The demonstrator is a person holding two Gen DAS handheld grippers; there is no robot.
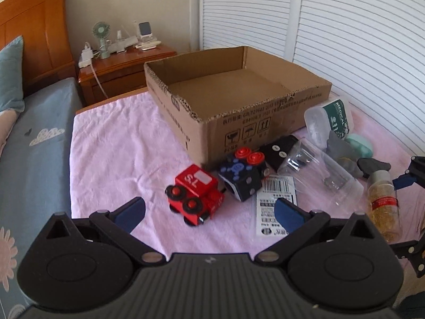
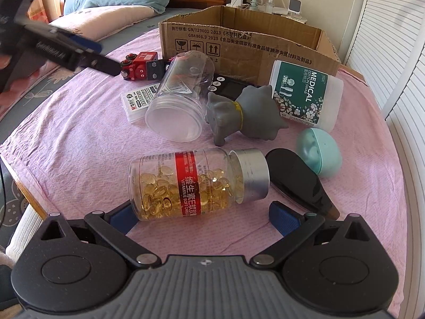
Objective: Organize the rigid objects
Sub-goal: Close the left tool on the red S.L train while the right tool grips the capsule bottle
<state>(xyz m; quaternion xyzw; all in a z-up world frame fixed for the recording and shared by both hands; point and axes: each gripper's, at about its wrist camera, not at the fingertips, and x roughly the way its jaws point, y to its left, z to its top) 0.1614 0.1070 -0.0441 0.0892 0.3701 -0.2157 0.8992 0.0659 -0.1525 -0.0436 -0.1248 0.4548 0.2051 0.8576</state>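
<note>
An open cardboard box (image 1: 239, 90) stands on the pink cloth; it also shows in the right wrist view (image 2: 247, 45). My left gripper (image 1: 209, 212) is open and empty, just short of a red toy train (image 1: 196, 194). A dark blue toy block (image 1: 241, 178) lies beside the train. My right gripper (image 2: 203, 216) is open, its fingers either side of a vitamin capsule bottle (image 2: 196, 183) lying on its side. Beyond lie a clear plastic jar (image 2: 180, 98), a grey rubber toy (image 2: 244, 111), a cotton swab tub (image 2: 305, 93), a mint green case (image 2: 318, 156) and a black shoehorn-like piece (image 2: 297, 178).
A small labelled plastic box (image 1: 276, 202) lies right of the train. A black device (image 1: 279, 148) rests against the box front. A bed with blue bedding (image 1: 34, 143) is at the left, a wooden nightstand (image 1: 124, 69) behind, and louvred doors (image 1: 345, 26) at the right.
</note>
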